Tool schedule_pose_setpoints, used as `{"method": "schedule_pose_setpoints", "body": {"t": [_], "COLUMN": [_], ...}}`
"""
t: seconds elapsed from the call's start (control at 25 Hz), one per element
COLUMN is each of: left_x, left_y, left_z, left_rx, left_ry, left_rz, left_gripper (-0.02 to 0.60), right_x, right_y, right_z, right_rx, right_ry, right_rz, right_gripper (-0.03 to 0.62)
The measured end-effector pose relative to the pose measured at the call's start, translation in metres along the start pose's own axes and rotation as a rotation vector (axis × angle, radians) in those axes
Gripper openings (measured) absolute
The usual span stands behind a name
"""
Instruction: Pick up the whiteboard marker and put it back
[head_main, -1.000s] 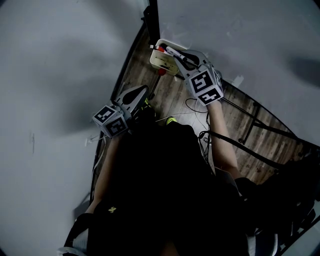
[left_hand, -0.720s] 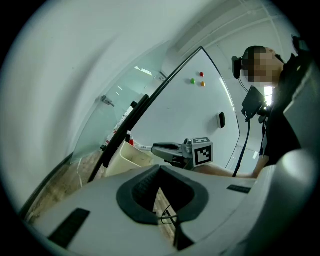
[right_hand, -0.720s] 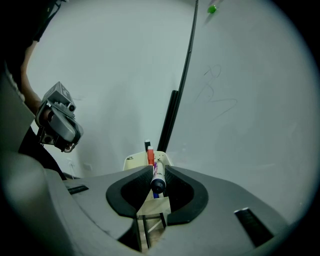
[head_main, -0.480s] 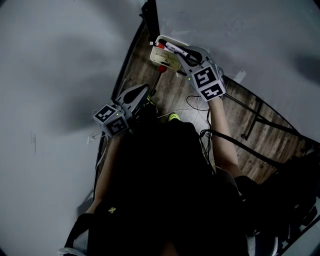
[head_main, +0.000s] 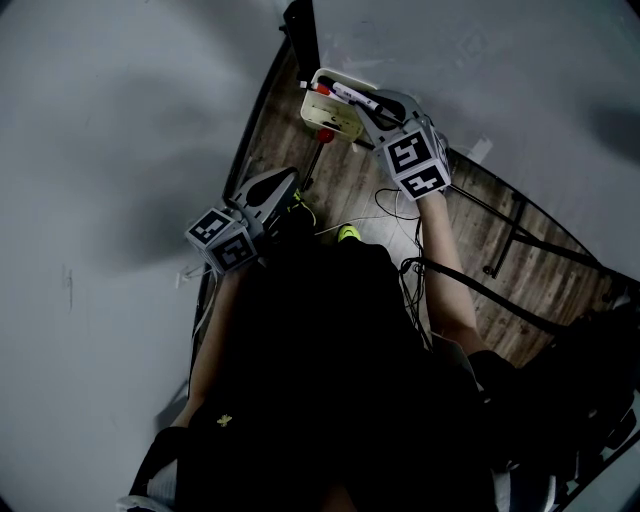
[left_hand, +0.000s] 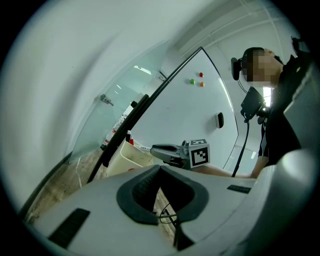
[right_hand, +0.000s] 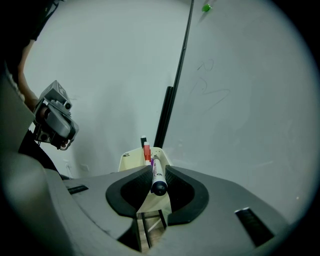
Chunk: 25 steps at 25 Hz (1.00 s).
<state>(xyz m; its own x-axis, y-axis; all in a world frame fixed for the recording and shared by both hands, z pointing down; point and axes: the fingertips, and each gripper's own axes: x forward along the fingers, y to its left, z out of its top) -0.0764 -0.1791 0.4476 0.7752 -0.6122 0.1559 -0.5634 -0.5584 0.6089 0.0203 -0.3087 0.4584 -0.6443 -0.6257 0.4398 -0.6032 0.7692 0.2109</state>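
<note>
My right gripper (right_hand: 154, 171) grips a white whiteboard marker (right_hand: 156, 175) with a dark cap, which points ahead between the pads. The jaws have just been opening a little, and the marker is still between them. In the head view the marker (head_main: 352, 97) lies over the cream holder (head_main: 325, 118), with the right gripper (head_main: 375, 105) just behind it. The holder (right_hand: 131, 161) has a red marker (right_hand: 147, 151) standing in it. My left gripper (head_main: 285, 182) hangs lower left, its jaws shut on nothing (left_hand: 160, 169).
The whiteboard (right_hand: 240, 100) rises to the right of the holder, and a black upright post (right_hand: 167, 115) stands behind it. Loose cables (head_main: 390, 215) lie on the wooden floor (head_main: 350, 180). A black stand leg (head_main: 520, 250) crosses the floor at the right.
My right gripper has edged slightly farther over the holder with the marker in it. The left gripper has kept still.
</note>
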Motion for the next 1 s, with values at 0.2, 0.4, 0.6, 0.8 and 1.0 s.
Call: {"method": "schedule_pose_setpoints", "body": {"t": [0.2, 0.4, 0.6, 0.8, 1.0], "left_x": [-0.003, -0.005, -0.001, 0.000, -0.001], "left_y": [-0.001, -0.002, -0.014, -0.032, -0.033], "left_z": [-0.003, -0.002, 0.000, -0.001, 0.001], "left_rx": [0.000, 0.005, 0.027, 0.074, 0.078], "left_ry": [0.002, -0.001, 0.002, -0.006, -0.044], "left_rz": [-0.001, -0.003, -0.010, -0.007, 0.015], "left_gripper": [0.014, 0.014, 0.014, 0.014, 0.014], "right_x": [-0.001, -0.006, -0.022, -0.045, -0.049], "right_y": [0.000, 0.001, -0.001, 0.005, 0.009], "right_z": [0.000, 0.003, 0.007, 0.012, 0.015], "right_rx": [-0.009, -0.013, 0.001, -0.002, 0.002], "right_ry": [0.000, -0.012, -0.032, -0.068, -0.082], "right_rz": [-0.018, -0.035, -0.044, -0.046, -0.006], "right_gripper": [0.118, 0.123, 0.123, 0.109, 0.097]}}
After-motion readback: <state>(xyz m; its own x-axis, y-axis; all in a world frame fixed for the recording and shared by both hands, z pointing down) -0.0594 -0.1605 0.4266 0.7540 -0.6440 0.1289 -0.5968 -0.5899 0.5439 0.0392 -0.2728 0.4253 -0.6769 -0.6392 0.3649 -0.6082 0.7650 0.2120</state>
